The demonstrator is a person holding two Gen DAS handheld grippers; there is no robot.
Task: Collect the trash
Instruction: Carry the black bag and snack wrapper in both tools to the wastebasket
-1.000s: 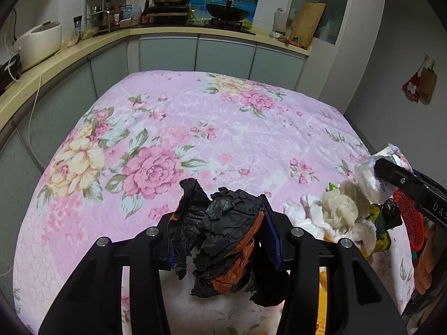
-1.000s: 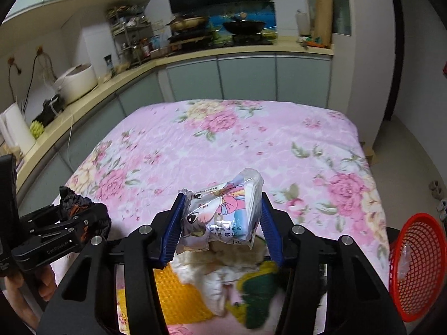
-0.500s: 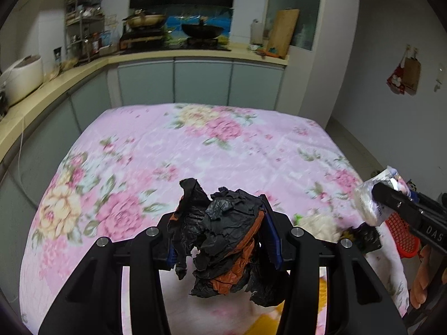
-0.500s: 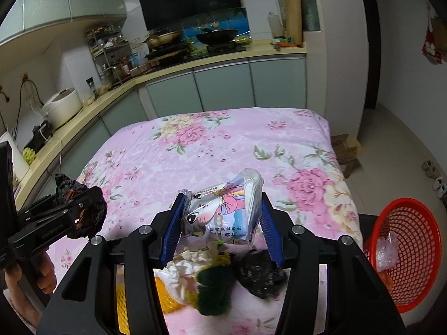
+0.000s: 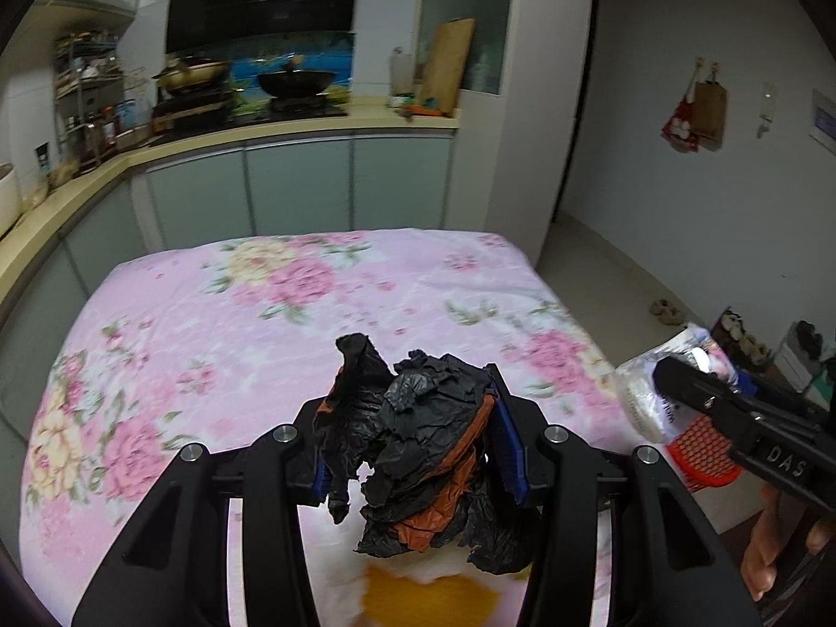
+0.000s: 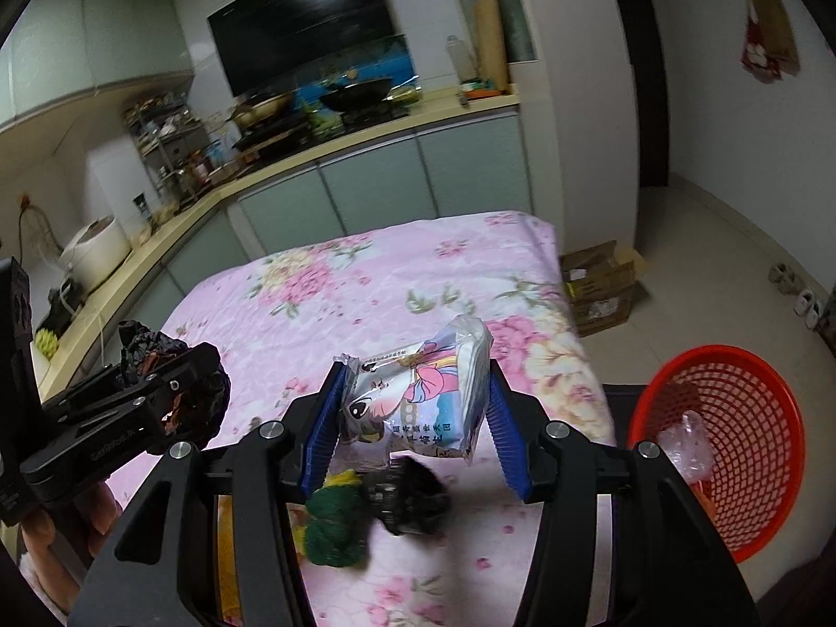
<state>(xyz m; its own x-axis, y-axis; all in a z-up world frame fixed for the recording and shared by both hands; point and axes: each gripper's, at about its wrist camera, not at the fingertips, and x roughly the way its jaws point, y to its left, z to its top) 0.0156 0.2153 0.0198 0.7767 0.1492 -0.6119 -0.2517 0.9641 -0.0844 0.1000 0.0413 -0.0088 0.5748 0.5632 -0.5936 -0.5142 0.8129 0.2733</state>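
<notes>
Left tool (image 5: 413, 439) clamps crumpled black bag (image 5: 418, 444) | right tool (image 6: 413, 428) clamps snack wrapper (image 6: 418, 397)

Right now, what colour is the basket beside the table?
Red mesh basket, clearest in the right wrist view.

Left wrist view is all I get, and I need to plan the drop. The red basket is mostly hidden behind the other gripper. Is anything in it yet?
Observer: Yes. The right wrist view shows the red basket on the floor beside the table, with a crumpled clear plastic piece inside.
Operator: What is the right gripper carrying?
Observer: The right gripper is shut on a printed snack wrapper with a cartoon figure.
Operator: Any trash left on the table?
Observer: Yes, a green wad and a black lump lie on the floral cloth below that wrapper.
</notes>
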